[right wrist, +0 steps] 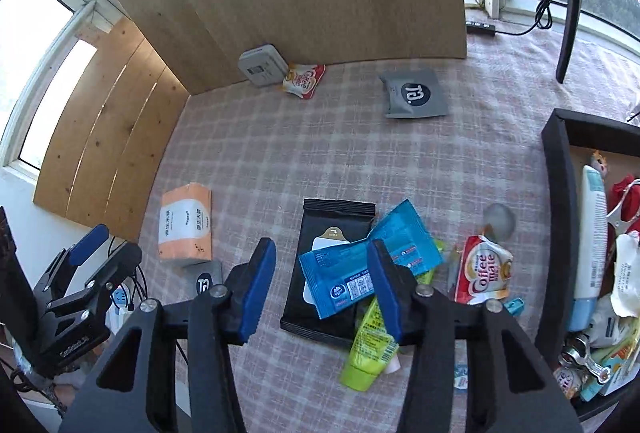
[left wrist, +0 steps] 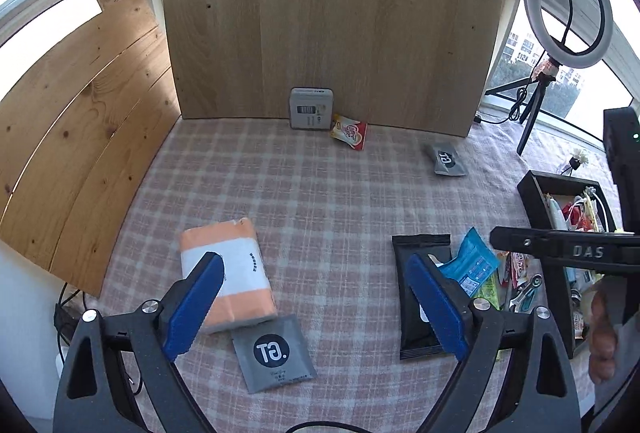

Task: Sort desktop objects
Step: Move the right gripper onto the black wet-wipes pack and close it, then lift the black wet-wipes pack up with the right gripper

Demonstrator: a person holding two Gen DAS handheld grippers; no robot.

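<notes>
My left gripper is open and empty above the checked cloth, between an orange tissue pack and a black wipes pack. A grey GT sachet lies just below the tissue pack. My right gripper is open and empty, its jaws standing over the black wipes pack and a blue packet lying on it. A green tube sticks out under the blue packet. A Coffee mate sachet lies to the right.
A black box holding several sorted items stands at the right. A grey device, a small Coffee mate sachet and a second grey GT sachet lie near the wooden back board. A ring light stands far right.
</notes>
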